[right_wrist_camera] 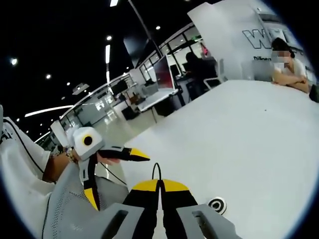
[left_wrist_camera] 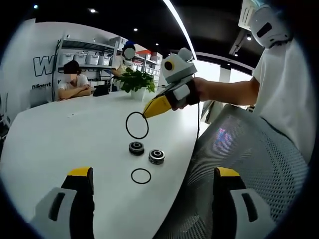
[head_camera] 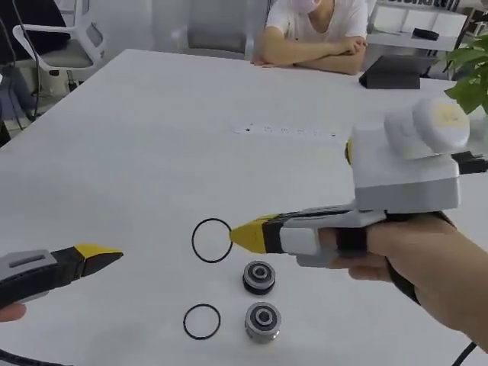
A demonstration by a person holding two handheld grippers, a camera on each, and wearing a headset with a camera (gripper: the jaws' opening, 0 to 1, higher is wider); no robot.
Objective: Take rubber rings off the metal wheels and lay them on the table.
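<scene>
Currently held: one black rubber ring (head_camera: 194, 240), pinched at its edge by the yellow tips of the right gripper (head_camera: 232, 235).
Right jaws: pressed together on the ring; in the right gripper view no gap shows between them, and the ring rises from the tips as a thin black line (seen edge-on).
Ring position: in the left gripper view it hangs upright from the tips and looks clear of the table (head_camera: 152, 137), above and just beyond the dark wheel.
Left gripper (head_camera: 107, 255): low at the near left edge of the table, well apart from the rings and wheels.
Left jaws: wide apart, holding nothing and touching nothing (the left gripper view shows both yellow pads with open table between them).
Second ring (head_camera: 184, 321): lies flat on the table, just beside the bright wheel, on its left in the head view.
Dark wheel (head_camera: 259, 277): sits on the table, black around its rim, below the right gripper's tips in the head view.
Bright wheel (head_camera: 263, 320): on the table just beside the dark one, nearer the person, its rim bare silver metal.
Background: seated person (head_camera: 313, 38) with folded arms at the far end of the table; green plant (head_camera: 469, 76) at the right.
</scene>
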